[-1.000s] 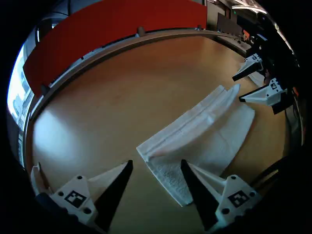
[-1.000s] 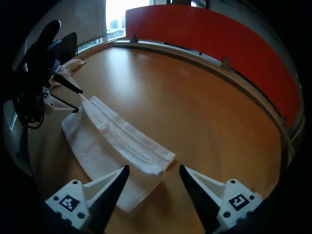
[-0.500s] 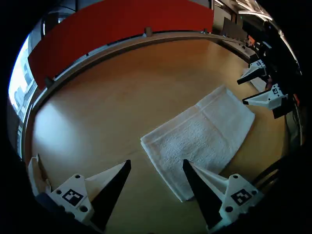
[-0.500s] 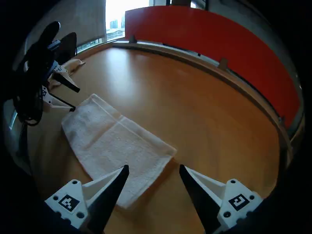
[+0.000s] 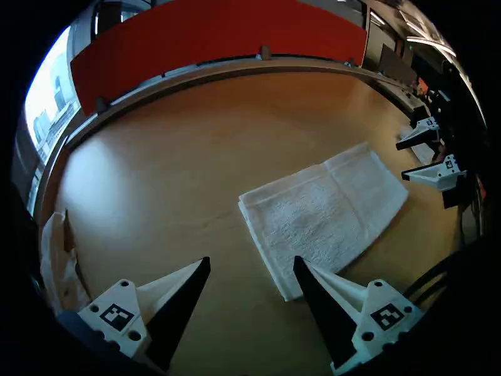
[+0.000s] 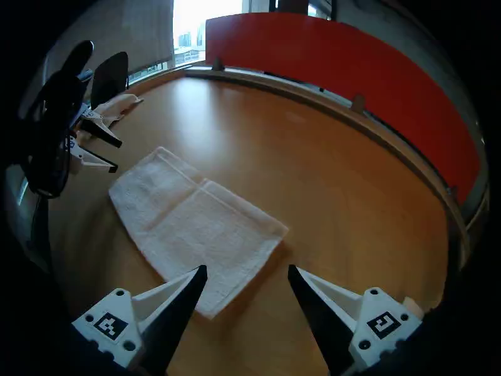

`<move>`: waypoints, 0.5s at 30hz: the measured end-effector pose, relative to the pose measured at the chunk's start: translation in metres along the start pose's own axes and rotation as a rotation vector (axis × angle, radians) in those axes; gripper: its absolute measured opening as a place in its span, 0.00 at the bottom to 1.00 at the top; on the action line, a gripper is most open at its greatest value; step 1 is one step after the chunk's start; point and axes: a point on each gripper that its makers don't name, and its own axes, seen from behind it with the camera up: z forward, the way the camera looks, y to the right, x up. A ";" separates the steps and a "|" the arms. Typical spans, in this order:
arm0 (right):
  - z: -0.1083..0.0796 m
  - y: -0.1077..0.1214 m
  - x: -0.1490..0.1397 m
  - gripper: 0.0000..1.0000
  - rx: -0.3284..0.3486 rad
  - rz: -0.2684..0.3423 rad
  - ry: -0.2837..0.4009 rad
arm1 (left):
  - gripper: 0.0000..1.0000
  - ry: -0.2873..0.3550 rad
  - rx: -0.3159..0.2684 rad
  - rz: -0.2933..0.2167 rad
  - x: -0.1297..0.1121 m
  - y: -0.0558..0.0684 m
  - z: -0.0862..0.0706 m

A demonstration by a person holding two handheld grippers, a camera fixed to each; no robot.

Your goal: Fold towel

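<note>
Towel [image 5: 322, 210] lay flat on the table [image 5: 156, 163], already folded into a rectangle. My left tongs [image 5: 250, 258] and right tongs [image 6: 246, 267] both gaped wide, holding nothing, near its opposite ends. Probably one more fold next, so I'd need to pinch corners.

Covers part of the towel [image 5: 325, 207] with a finger of the left gripper [image 5: 250, 257] (same under the right gripper [image 6: 245, 267]); crops a pale cloth [image 5: 55, 269] at the rim.
</note>
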 end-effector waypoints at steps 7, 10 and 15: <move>-0.004 -0.006 -0.004 1.00 0.018 -0.016 0.004 | 0.99 0.024 0.048 -0.069 -0.013 -0.008 -0.015; -0.005 -0.010 -0.004 1.00 0.031 -0.024 0.008 | 0.99 0.041 0.078 -0.093 -0.017 -0.014 -0.022; -0.007 -0.015 -0.006 1.00 0.047 -0.040 0.009 | 0.99 0.077 0.114 -0.114 -0.022 -0.021 -0.032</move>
